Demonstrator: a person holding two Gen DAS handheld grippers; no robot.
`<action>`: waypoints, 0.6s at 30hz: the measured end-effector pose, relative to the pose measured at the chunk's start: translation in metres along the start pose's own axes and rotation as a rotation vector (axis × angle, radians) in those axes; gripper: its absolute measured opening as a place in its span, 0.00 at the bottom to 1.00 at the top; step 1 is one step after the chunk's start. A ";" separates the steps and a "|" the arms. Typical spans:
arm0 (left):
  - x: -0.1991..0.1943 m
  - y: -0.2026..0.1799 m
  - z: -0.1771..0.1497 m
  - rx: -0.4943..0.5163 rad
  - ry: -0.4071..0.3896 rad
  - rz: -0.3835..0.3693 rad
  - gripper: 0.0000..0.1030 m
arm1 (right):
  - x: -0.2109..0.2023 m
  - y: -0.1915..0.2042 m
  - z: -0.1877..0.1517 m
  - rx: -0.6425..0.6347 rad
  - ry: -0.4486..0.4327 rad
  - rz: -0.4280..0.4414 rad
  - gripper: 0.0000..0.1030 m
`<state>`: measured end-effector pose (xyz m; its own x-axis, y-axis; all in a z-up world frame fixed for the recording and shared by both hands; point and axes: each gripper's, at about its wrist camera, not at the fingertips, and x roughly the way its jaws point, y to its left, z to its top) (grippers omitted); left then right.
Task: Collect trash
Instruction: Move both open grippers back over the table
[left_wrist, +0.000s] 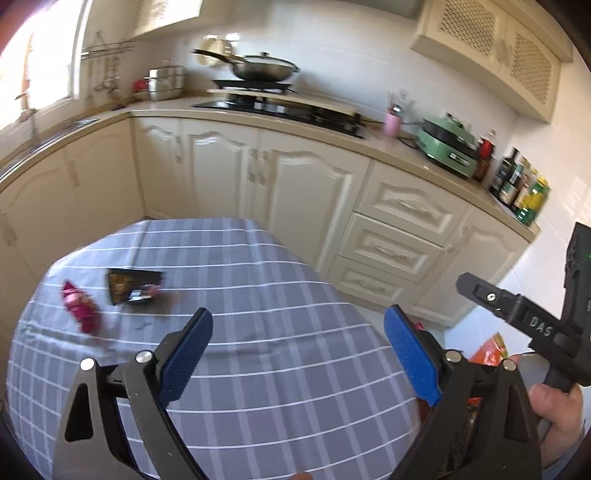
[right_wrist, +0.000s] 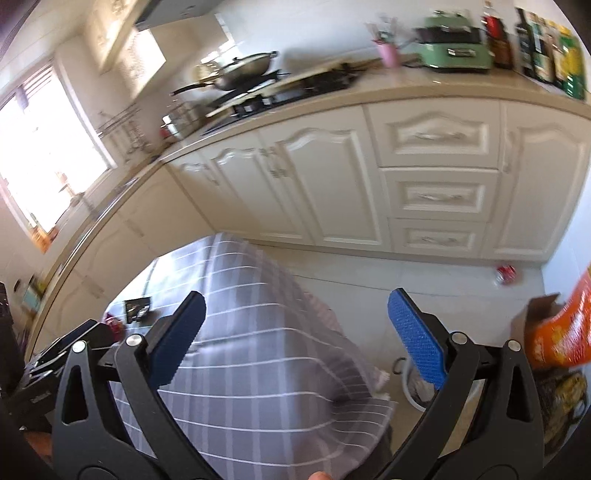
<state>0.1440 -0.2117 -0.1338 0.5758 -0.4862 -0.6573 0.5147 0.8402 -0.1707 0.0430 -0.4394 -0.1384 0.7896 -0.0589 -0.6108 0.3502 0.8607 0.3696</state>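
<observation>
A dark snack wrapper (left_wrist: 133, 286) and a pink wrapper (left_wrist: 80, 306) lie on the grey checked tablecloth (left_wrist: 258, 295), far left. My left gripper (left_wrist: 297, 347) is open and empty above the table's middle, right of both wrappers. My right gripper (right_wrist: 295, 332) is open and empty over the table's right edge; it also shows in the left wrist view (left_wrist: 517, 314) at the right. In the right wrist view the dark wrapper (right_wrist: 137, 307) and pink wrapper (right_wrist: 114, 324) sit far left. An orange bag (right_wrist: 565, 332) is at the right, above a bin (right_wrist: 424, 387) on the floor.
Cream kitchen cabinets (left_wrist: 295, 177) stand behind the table with a stove and wok (left_wrist: 264, 68), a green appliance (left_wrist: 448, 146) and bottles (left_wrist: 524, 188). A red can (right_wrist: 506, 274) lies on the floor by the cabinets. A cardboard box (right_wrist: 539, 314) sits at the right.
</observation>
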 end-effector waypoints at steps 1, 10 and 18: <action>-0.005 0.010 0.000 -0.013 -0.010 0.019 0.89 | 0.003 0.010 0.000 -0.017 0.002 0.017 0.94; -0.038 0.093 -0.014 -0.115 -0.067 0.180 0.89 | 0.027 0.092 -0.005 -0.182 0.042 0.134 0.94; -0.041 0.164 -0.031 -0.206 -0.057 0.293 0.89 | 0.054 0.150 -0.014 -0.311 0.085 0.208 0.94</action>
<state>0.1853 -0.0468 -0.1576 0.7174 -0.2253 -0.6593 0.1874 0.9738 -0.1289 0.1308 -0.3059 -0.1256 0.7783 0.1643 -0.6060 0.0070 0.9628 0.2700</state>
